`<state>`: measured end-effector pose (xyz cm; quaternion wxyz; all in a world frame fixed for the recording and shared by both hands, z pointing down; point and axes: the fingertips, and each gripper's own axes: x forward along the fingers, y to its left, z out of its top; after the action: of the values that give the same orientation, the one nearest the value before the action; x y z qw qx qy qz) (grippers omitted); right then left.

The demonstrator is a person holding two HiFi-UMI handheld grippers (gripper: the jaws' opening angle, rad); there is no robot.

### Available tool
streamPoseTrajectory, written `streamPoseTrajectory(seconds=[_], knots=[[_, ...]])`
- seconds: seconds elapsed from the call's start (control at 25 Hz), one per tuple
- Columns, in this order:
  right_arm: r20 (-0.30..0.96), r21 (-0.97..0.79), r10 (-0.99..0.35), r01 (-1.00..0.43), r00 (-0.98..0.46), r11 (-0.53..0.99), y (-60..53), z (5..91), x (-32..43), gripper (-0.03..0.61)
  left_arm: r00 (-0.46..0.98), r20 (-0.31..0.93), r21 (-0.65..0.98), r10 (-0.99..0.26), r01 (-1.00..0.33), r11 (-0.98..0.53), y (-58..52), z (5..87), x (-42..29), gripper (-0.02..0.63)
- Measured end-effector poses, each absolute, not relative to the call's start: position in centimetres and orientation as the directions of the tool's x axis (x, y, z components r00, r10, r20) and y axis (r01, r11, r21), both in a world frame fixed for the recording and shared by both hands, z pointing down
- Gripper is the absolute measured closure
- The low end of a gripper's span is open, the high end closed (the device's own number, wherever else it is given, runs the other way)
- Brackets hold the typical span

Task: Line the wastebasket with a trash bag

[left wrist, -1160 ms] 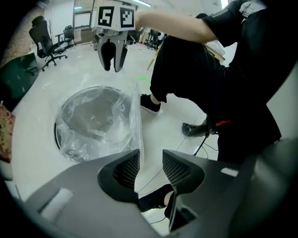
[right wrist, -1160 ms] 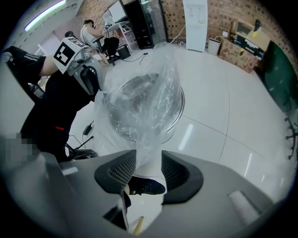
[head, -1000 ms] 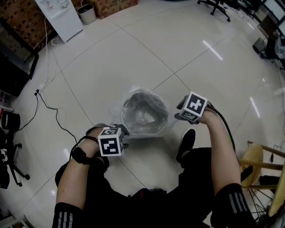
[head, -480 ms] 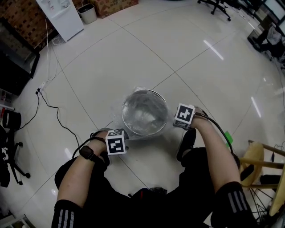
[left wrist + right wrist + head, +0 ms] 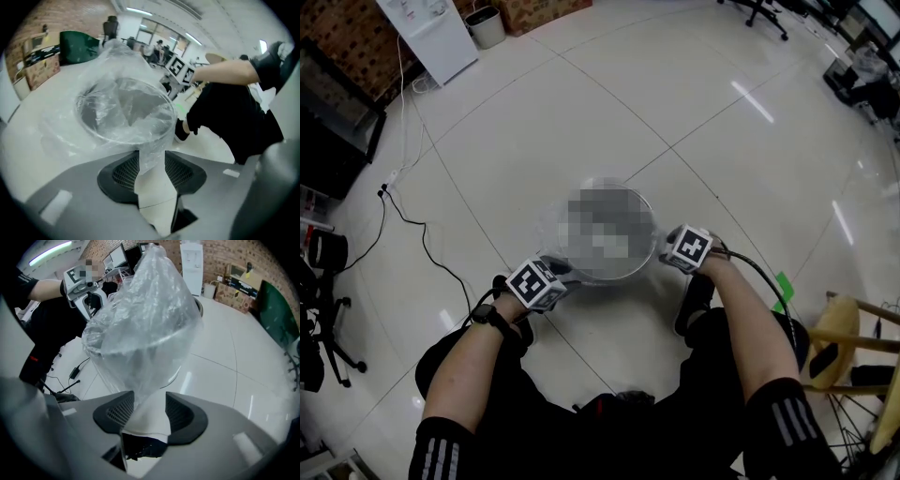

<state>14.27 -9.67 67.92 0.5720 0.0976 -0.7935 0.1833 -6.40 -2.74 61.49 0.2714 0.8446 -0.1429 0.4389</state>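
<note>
A round metal wastebasket (image 5: 651,217) stands on the tiled floor with a clear trash bag (image 5: 549,228) draped over its rim; a mosaic patch covers its inside. My left gripper (image 5: 563,273) is at its near-left side. In the left gripper view the bag (image 5: 122,108) hangs over the rim, and a bunched strip of film is pinched in that gripper (image 5: 151,164). My right gripper (image 5: 665,255) is low at the basket's right side. Its jaws have just been opening, and the bag (image 5: 145,319) still runs down between them (image 5: 149,411), slack.
A black shoe (image 5: 694,295) is on the floor just right of the basket, near a green tape mark (image 5: 781,284). A wooden stool (image 5: 853,328) stands at the right edge. Cables (image 5: 403,220) trail at the left. A white cabinet (image 5: 427,33) and a small bin (image 5: 483,26) stand far back.
Both grippers have sunk down the basket's sides, drawing the film down over the rim. The left gripper has rolled, so its marker cube shows another face. The bag's puffed top has flattened.
</note>
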Motion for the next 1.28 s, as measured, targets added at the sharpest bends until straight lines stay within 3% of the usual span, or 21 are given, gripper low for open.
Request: streamPoseTrajectory(seconds=[0.2, 0.28, 0.36, 0.52, 0.68, 0.92, 1.0, 1.12, 1.28], knots=[[0.924, -0.177, -0.024, -0.484, -0.381, 0.857, -11.0, 67.9, 13.6, 0.343, 0.537, 0.834, 0.318, -0.123, -0.651, -0.690, -4.9, 61.9, -7.9, 0.463], [0.908, -0.197, -0.044, -0.519, -0.416, 0.832, -11.6, 67.3, 13.3, 0.331, 0.487, 0.856, 0.254, -0.175, -0.690, -0.678, -5.7, 61.8, -8.7, 0.426], [0.903, -0.200, -0.059, -0.537, -0.425, 0.820, -11.8, 67.0, 13.3, 0.315, 0.431, 0.871, 0.162, -0.235, -0.704, -0.691, -6.3, 61.7, -9.3, 0.371], [0.903, -0.169, -0.073, -0.507, -0.423, 0.845, -11.9, 66.5, 12.9, 0.299, 0.405, 0.872, 0.066, -0.276, -0.656, -0.752, -6.3, 61.1, -8.7, 0.364], [0.933, -0.143, -0.040, -0.469, -0.358, 0.871, -11.4, 66.3, 13.3, 0.299, 0.416, 0.890, 0.077, -0.188, -0.543, -0.836, -4.3, 60.2, -7.6, 0.365], [0.933, -0.158, -0.007, -0.428, -0.359, 0.890, -11.3, 64.7, 13.1, 0.299, 0.429, 0.896, 0.298, 0.114, -0.392, -0.870, 0.8, 58.4, -7.9, 0.367], [0.935, -0.146, -0.012, -0.416, -0.354, 0.897, -11.5, 64.0, 13.4, 0.299, 0.473, 0.873, 0.319, 0.122, -0.364, -0.875, 0.4, 56.3, -8.0, 0.370], [0.936, -0.139, -0.011, -0.400, -0.351, 0.906, -11.7, 63.0, 13.6, 0.299, 0.573, 0.819, 0.301, 0.038, -0.371, -0.878, -2.3, 52.7, -8.0, 0.384], [0.929, -0.116, -0.043, -0.398, -0.368, 0.910, -12.3, 62.0, 13.5, 0.307, 0.556, 0.769, 0.040, -0.315, -0.534, -0.844, -11.3, 48.9, -10.4, 0.414]])
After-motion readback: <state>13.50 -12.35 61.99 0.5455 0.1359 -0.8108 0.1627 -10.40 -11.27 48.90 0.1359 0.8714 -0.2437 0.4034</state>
